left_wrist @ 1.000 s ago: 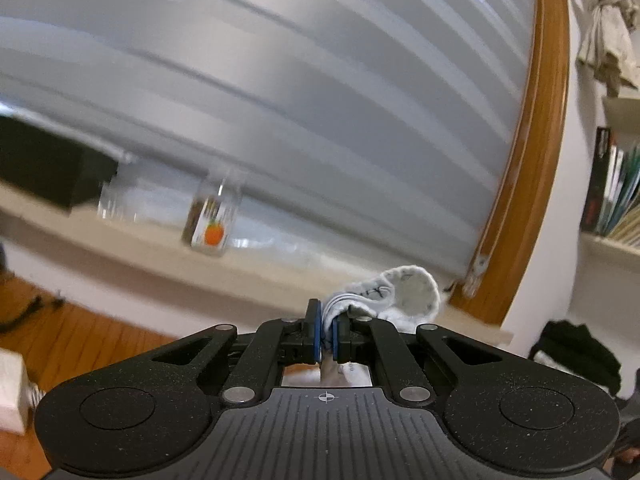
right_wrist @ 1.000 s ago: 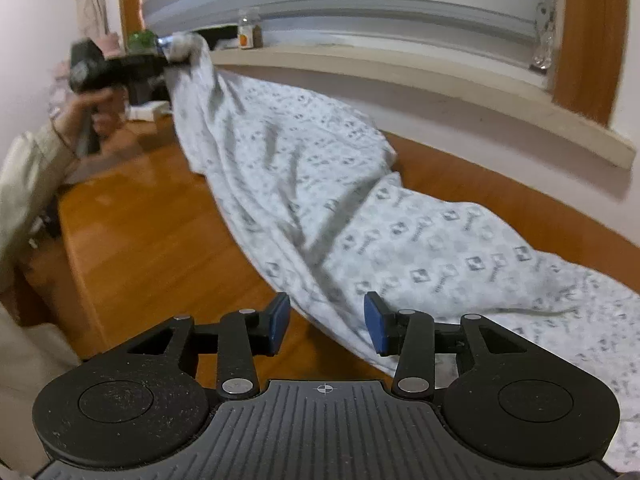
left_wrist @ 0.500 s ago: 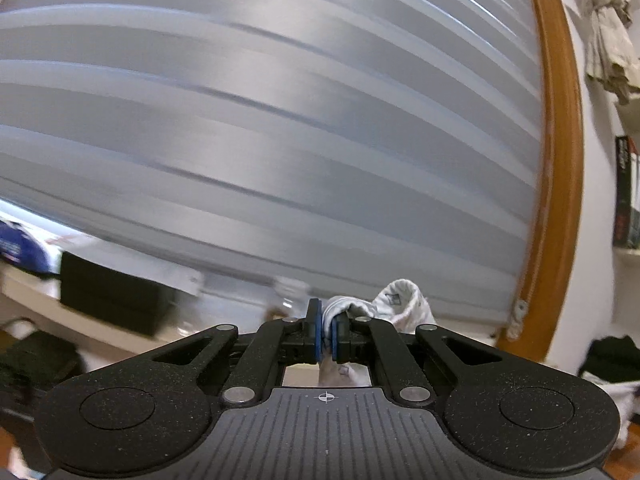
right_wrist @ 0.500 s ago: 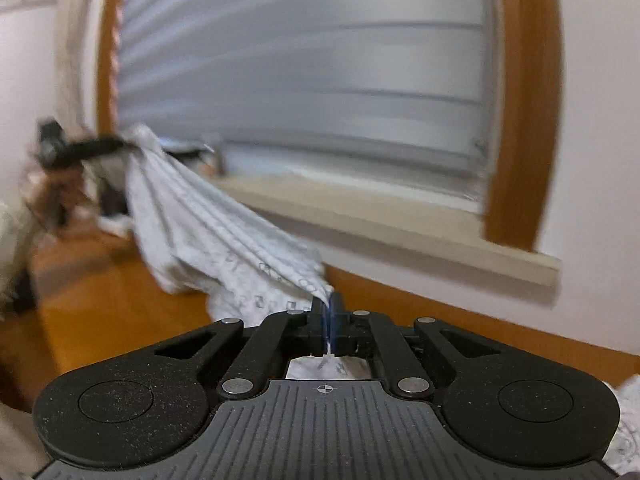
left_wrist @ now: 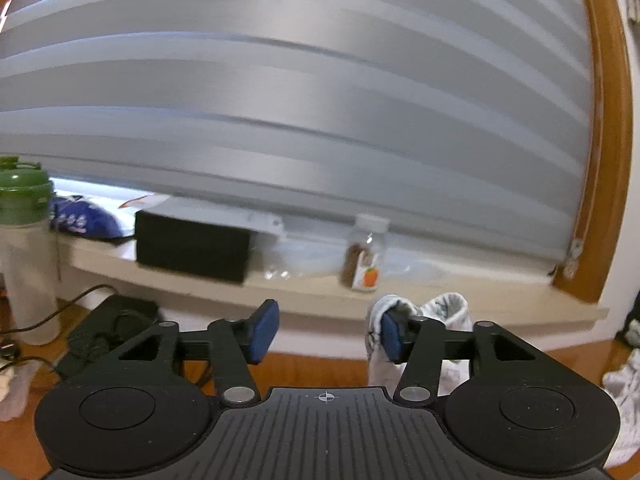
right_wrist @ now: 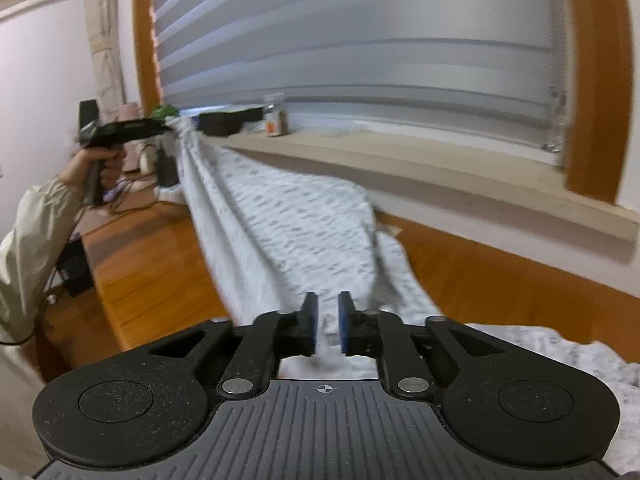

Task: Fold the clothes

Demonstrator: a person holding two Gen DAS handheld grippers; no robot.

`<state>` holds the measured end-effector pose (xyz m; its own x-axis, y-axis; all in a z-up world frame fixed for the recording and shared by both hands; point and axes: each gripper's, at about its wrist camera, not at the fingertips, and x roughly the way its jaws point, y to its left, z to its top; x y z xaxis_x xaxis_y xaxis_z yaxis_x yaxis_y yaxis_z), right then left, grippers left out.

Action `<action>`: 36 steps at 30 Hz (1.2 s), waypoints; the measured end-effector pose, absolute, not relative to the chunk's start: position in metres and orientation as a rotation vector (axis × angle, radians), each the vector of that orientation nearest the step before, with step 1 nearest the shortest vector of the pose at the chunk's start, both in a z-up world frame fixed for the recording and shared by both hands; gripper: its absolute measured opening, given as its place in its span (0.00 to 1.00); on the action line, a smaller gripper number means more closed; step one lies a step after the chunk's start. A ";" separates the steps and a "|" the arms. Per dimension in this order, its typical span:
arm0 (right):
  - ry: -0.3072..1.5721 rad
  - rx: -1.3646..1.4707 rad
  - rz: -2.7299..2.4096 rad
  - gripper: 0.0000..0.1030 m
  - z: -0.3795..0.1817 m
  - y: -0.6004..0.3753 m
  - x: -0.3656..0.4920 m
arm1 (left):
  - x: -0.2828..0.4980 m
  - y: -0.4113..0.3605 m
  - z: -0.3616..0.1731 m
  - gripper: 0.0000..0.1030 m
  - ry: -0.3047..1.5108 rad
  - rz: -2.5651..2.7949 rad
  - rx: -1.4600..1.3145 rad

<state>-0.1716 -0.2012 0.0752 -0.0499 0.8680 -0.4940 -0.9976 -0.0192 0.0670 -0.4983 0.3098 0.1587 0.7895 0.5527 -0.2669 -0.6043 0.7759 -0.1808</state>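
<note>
left gripper [left_wrist: 326, 332]: your jaws have just been opening, now wide; cloth [left_wrist: 416, 320] no longer pinched, only draped over one finger | right gripper [right_wrist: 328, 328]: your jaws have just been opening to a narrow gap, cloth between, grip uncertain | cloth [right_wrist: 288, 232]: stretched between your hands above the floor [right_wrist: 132, 264], likely for a fold

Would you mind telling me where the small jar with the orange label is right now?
The jar stands on the windowsill, right of the black box in the left wrist view; the right wrist view shows it far off, beyond the cloth.
</note>
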 end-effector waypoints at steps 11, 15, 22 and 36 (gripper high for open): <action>0.515 -0.316 1.236 0.27 0.056 -0.257 -0.097 | -0.521 0.314 0.159 0.71 0.379 0.567 -0.174; 0.538 -0.301 1.105 0.27 0.045 -0.274 -0.068 | -0.524 0.310 0.163 0.73 0.455 0.490 -0.127; 0.554 -0.239 0.908 0.32 0.031 -0.306 -0.029 | -0.538 0.287 0.178 0.77 0.522 0.357 -0.035; 0.565 -0.160 0.777 0.48 0.028 -0.292 0.015 | -0.440 0.233 0.168 0.82 0.499 0.276 -0.039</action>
<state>0.0154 -0.2916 0.0278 0.5742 0.6181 -0.5369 -0.7015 0.7095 0.0665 -0.4401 0.2327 0.1680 0.8417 0.2520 -0.4776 -0.2709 0.9621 0.0302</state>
